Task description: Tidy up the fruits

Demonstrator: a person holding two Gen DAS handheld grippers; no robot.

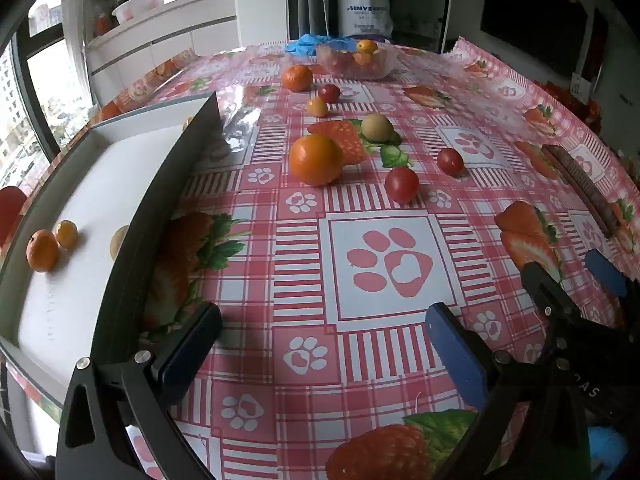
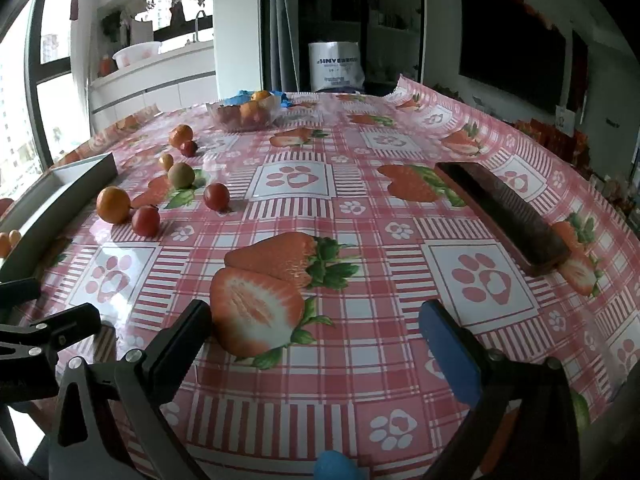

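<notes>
Both jaws gape empty: left gripper, right gripper over bare pink checked tablecloth. Only the left view shows small orange fruits inside the white grey-walled tray; loose round tomatoes and oranges lie upper centre

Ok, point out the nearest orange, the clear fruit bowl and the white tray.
nearest orange (image 1: 316, 159), left wrist view, middle of its front.
clear fruit bowl (image 1: 383, 69), left wrist view, its right wall.
white tray (image 1: 160, 208), left wrist view, its dark side wall.
</notes>
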